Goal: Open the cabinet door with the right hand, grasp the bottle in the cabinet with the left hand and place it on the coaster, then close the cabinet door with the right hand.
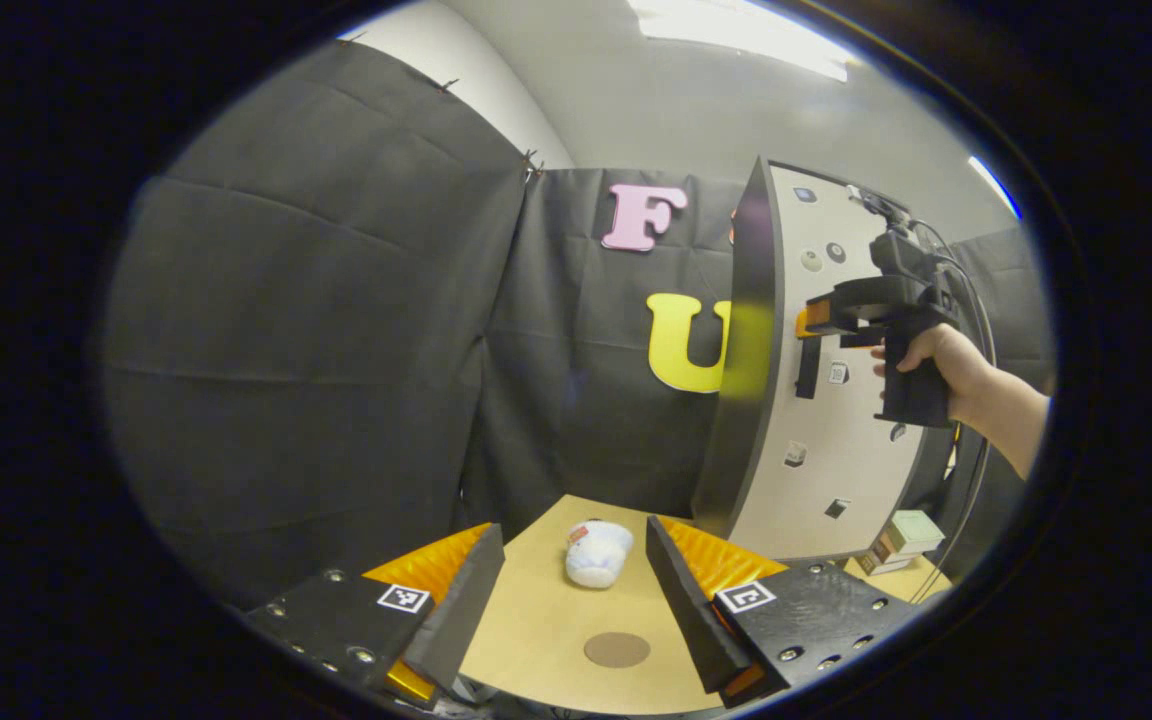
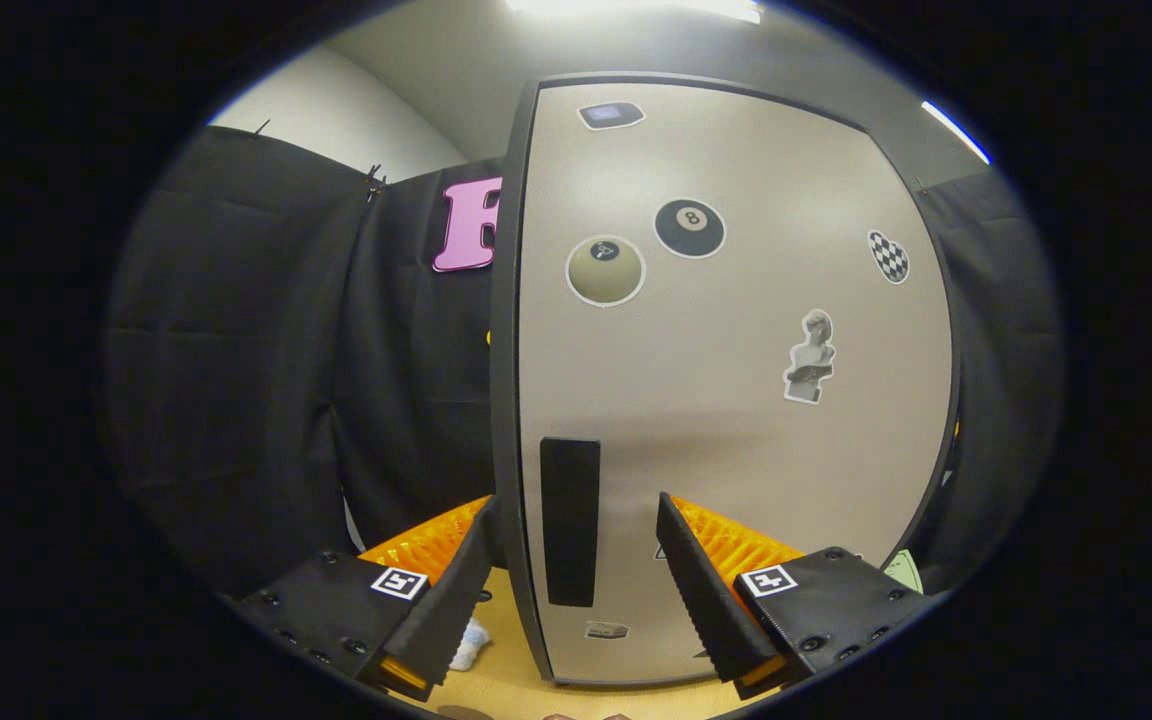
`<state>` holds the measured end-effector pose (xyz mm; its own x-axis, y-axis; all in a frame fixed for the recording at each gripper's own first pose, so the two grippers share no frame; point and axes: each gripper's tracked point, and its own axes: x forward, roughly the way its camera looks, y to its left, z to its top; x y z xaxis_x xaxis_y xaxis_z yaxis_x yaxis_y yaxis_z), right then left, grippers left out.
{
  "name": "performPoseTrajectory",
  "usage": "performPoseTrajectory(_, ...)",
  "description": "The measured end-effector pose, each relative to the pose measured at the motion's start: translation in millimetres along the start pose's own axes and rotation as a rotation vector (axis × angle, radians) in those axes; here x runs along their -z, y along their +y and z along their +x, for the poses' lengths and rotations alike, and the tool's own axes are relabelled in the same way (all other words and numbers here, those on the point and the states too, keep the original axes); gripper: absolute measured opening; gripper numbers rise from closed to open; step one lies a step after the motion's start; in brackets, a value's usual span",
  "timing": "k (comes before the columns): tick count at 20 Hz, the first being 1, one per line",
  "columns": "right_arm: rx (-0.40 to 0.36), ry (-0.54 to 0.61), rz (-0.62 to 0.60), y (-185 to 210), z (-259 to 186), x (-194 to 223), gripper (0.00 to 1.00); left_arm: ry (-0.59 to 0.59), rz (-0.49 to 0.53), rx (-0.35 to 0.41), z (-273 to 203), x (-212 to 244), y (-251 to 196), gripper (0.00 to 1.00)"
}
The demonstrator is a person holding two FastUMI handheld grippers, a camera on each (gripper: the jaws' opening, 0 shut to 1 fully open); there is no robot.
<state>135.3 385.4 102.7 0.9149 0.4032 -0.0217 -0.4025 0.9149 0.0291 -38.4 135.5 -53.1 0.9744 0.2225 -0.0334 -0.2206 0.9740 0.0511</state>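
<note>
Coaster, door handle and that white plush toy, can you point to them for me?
coaster (image 1: 617,649), left gripper view, middle of the brown disc.
door handle (image 2: 570,520), right gripper view, middle of the dark vertical bar.
white plush toy (image 1: 596,553), left gripper view, middle of its body.

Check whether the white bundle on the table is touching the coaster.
Apart. The left gripper view shows a strip of bare tabletop between the white bundle and the round coaster.

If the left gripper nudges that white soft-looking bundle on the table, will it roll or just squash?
The white bundle looks lumpy and cloth-like, so it would probably squash and drag. It lies on its side on the table, so it may roll a little. Likely light.
</note>
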Motion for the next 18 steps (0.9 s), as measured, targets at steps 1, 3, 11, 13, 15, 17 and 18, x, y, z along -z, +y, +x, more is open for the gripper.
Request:
performPoseTrajectory(1,0.005,0.015,0.002,-1,6,3,0.98,-0.004,0.014,-0.007,1,-1,2,0.87)
performPoseTrajectory(3,0.008,0.054,0.019,-2,16,10,0.97,-0.019,0.047,-0.037,1,-3,9,0.86)
performPoseTrajectory(11,0.028,0.109,0.016,5,27,22,0.35,0.026,0.058,-0.049,-8,14,13,0.88)
performPoseTrajectory(13,0.048,0.119,0.03,4,26,23,0.32,0.024,0.064,-0.045,-10,13,13,0.88)
performPoseTrajectory(15,0.055,0.126,0.051,4,26,24,0.31,0.022,0.078,-0.043,-13,11,12,0.89)
performPoseTrajectory(17,0.058,0.114,0.035,3,27,23,0.32,0.028,0.09,-0.037,-17,11,9,0.88)
performPoseTrajectory(18,0.054,0.107,0.034,3,24,22,0.29,0.035,0.093,-0.035,-22,11,6,0.88)
